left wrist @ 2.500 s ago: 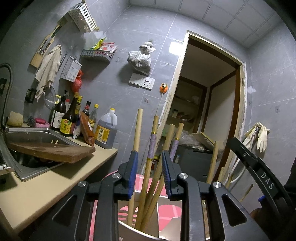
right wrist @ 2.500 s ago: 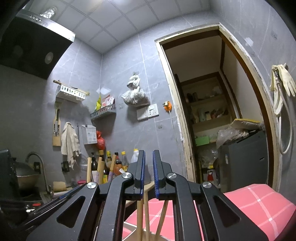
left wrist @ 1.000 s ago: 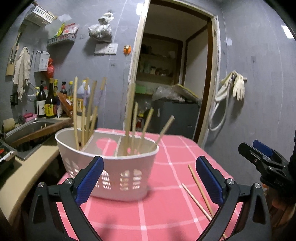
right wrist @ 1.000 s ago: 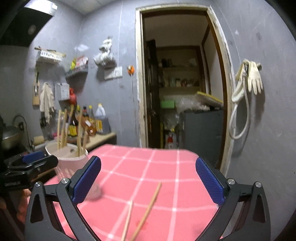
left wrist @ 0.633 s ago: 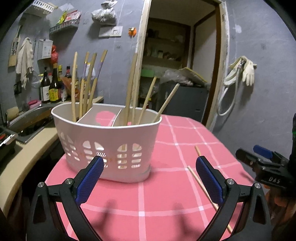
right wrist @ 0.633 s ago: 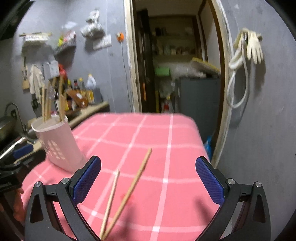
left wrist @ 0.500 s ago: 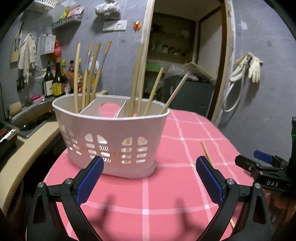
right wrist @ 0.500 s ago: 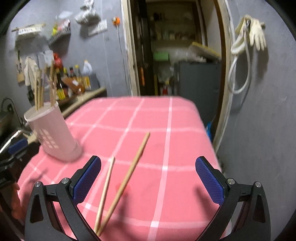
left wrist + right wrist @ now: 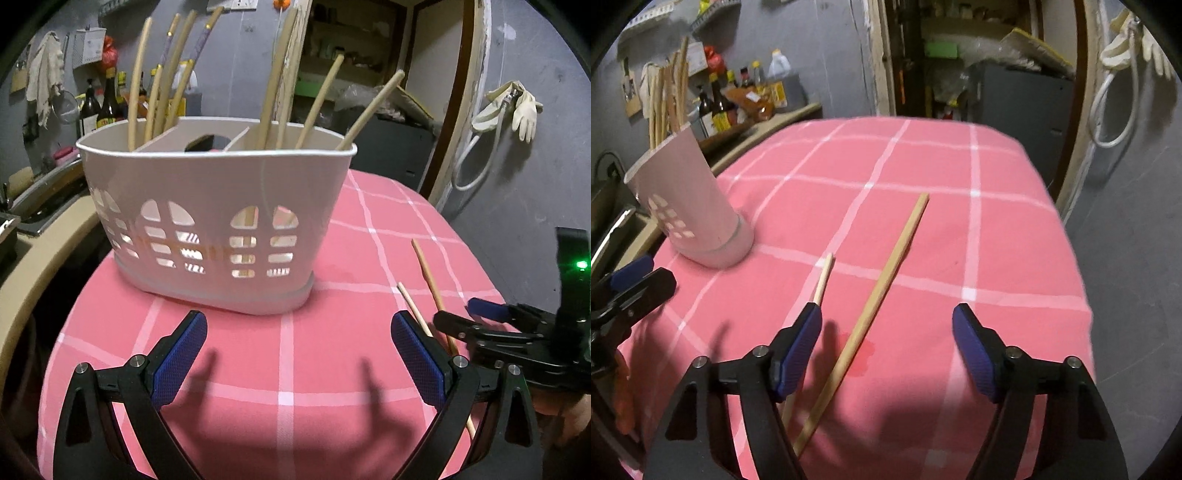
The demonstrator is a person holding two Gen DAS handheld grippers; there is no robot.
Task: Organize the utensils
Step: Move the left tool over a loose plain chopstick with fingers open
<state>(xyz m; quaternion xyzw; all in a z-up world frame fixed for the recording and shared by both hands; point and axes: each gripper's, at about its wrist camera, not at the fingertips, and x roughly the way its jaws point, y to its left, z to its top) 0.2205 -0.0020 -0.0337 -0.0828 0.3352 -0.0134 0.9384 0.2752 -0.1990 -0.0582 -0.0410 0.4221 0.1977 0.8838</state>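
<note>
A white perforated utensil holder (image 9: 218, 218) stands on the pink checked tablecloth (image 9: 332, 350), with several wooden chopsticks (image 9: 280, 77) upright in its compartments. Two loose chopsticks lie on the cloth: a long one (image 9: 882, 295) and a thinner one (image 9: 823, 277). My left gripper (image 9: 295, 354) hovers open in front of the holder, nothing between its fingers. My right gripper (image 9: 886, 347) hangs low over the cloth, its jaws closing; the long chopstick lies between them, untouched by the pads. The thinner chopstick runs under the left finger (image 9: 798, 350). The holder (image 9: 690, 206) shows at the left in the right wrist view.
A counter with a sink (image 9: 40, 199) and sauce bottles (image 9: 107, 103) runs along the left. Behind the table is an open doorway (image 9: 979, 55) with a dark cabinet (image 9: 1023, 96). Rubber gloves and a hose (image 9: 513, 110) hang on the right wall. The table's right edge (image 9: 1078, 280) drops off close to the chopsticks.
Both grippers have sunk and tilted down toward the table. The right gripper's jaws have narrowed around the long chopstick. The left gripper has come closer to the holder, still wide open.
</note>
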